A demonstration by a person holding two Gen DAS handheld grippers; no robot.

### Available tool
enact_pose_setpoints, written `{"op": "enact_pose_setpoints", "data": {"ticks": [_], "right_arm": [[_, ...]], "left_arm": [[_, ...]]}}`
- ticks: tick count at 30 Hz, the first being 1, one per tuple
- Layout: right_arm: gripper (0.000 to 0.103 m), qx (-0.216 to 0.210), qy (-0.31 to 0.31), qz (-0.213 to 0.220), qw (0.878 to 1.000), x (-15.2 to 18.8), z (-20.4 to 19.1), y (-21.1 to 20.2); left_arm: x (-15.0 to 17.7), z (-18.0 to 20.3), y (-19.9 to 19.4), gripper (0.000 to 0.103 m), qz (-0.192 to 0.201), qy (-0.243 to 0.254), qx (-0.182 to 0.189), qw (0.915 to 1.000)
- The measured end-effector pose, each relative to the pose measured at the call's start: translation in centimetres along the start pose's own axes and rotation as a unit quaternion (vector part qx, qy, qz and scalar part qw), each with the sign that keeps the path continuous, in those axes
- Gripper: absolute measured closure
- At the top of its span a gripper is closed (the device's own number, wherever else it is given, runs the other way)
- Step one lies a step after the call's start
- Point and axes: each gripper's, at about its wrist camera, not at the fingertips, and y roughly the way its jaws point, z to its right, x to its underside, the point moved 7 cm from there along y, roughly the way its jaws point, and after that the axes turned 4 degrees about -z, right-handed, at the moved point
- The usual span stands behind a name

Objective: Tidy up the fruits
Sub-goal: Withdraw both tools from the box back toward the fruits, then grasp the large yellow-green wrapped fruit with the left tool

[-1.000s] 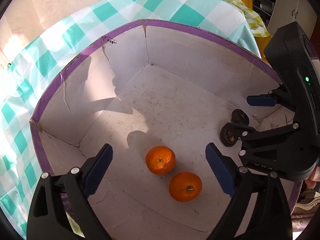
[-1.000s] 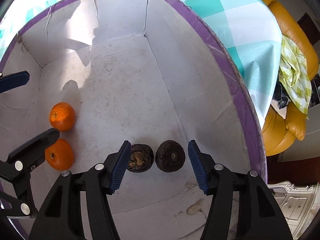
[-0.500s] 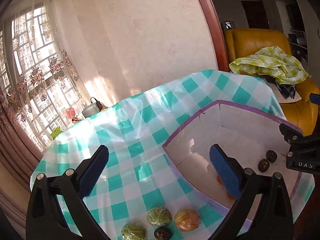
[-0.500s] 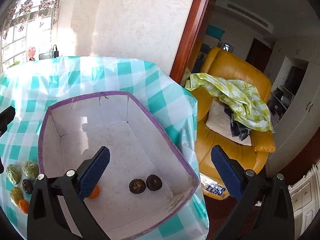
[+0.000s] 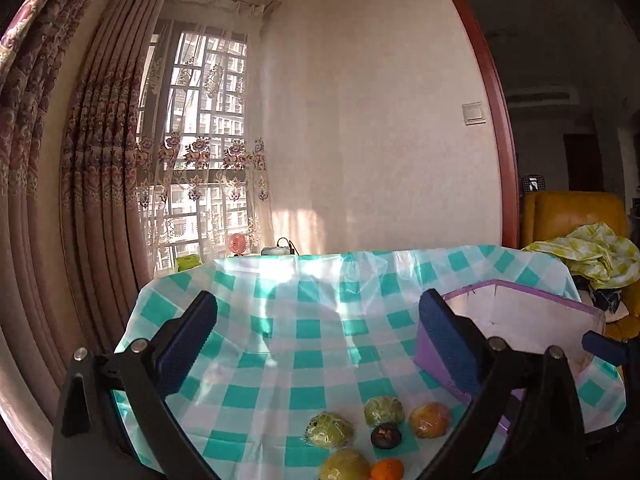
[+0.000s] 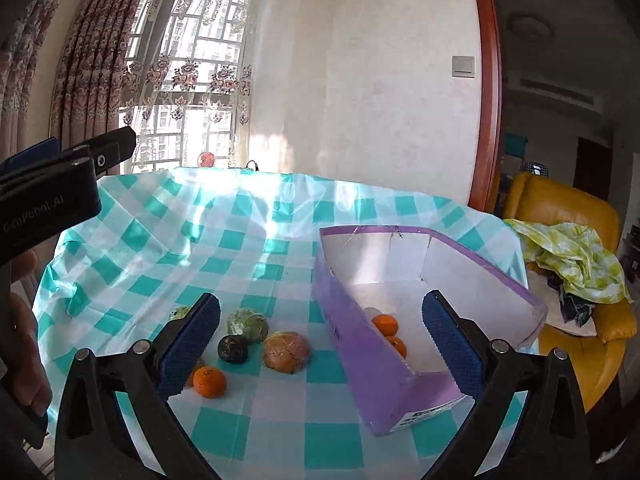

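A purple-edged white box (image 6: 360,360) stands on the checked table at the right, with two oranges (image 6: 386,324) inside; it also shows in the left wrist view (image 5: 520,316). Loose fruits lie left of the box: an orange (image 6: 209,382), a dark round fruit (image 6: 233,349), a green wrapped fruit (image 6: 248,324) and a tan wrapped fruit (image 6: 286,351). The same group shows in the left wrist view (image 5: 384,434). My left gripper (image 5: 316,344) is open and empty, high above the table. My right gripper (image 6: 320,340) is open and empty, raised above the fruits and box.
The teal-and-white checked tablecloth (image 6: 240,240) covers the table. A yellow armchair (image 6: 560,216) with a green-checked cloth (image 6: 572,256) stands to the right. A curtained window (image 5: 192,152) and small items on the sill lie beyond the table's far edge.
Both grippers have lifted out of the box and pulled back and up. The views now look level across the table, with the loose fruits in sight.
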Motion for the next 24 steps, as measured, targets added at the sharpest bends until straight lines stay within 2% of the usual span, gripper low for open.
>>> {"op": "enact_pose_setpoints", "data": {"ticks": [1, 4, 6, 8, 9, 11, 13, 14, 17, 19, 22, 24], "right_arm": [[0.005, -0.015, 0.002, -0.007, 1.000, 0.9, -1.0, 0.5], [0.005, -0.029, -0.030, -0.023, 0.999, 3.4, -3.6, 1.8], [0.005, -0.032, -0.040, -0.036, 0.998, 4.8, -4.6, 2.4], [0.005, -0.036, -0.049, -0.042, 0.997, 5.9, -5.2, 2.7], [0.005, -0.036, -0.050, -0.044, 0.997, 6.2, -5.4, 2.9], [0.005, -0.041, -0.047, -0.054, 0.997, 6.9, -5.4, 3.2], [0.005, -0.046, -0.040, -0.060, 0.996, 7.4, -5.2, 3.4], [0.005, -0.046, -0.037, -0.061, 0.996, 7.5, -5.1, 3.5], [0.005, -0.051, -0.035, -0.059, 0.996, 7.5, -5.0, 3.5], [0.005, -0.054, -0.031, -0.057, 0.996, 7.5, -4.9, 3.4], [0.005, -0.059, -0.017, -0.054, 0.997, 7.5, -4.3, 3.3], [0.005, -0.062, -0.007, -0.056, 0.996, 7.6, -4.0, 3.5]], "left_arm": [[1.1, -1.1, 0.3, 0.002, -0.010, -0.017, 0.001, 0.9998], [5.4, -4.1, 3.0, 0.002, -0.080, -0.071, 0.017, 0.9941], [8.6, -5.3, 5.1, 0.002, -0.130, -0.109, 0.039, 0.9847], [11.8, -5.8, 7.1, 0.002, -0.189, -0.137, 0.056, 0.9706], [13.3, -5.8, 7.9, 0.007, -0.218, -0.140, 0.052, 0.9645], [16.1, -5.6, 9.1, 0.019, -0.268, -0.137, 0.047, 0.9524], [18.0, -4.8, 9.9, 0.022, -0.305, -0.130, 0.059, 0.9417], [18.2, -4.4, 10.0, 0.027, -0.308, -0.123, 0.064, 0.9411], [18.6, -2.1, 10.1, 0.028, -0.323, -0.073, 0.085, 0.9398], [19.0, -0.7, 10.0, 0.028, -0.329, -0.035, 0.086, 0.9399], [19.9, 0.4, 10.4, 0.032, -0.348, -0.007, 0.086, 0.9337], [20.5, 0.9, 10.6, 0.033, -0.363, -0.002, 0.098, 0.9266]]}}
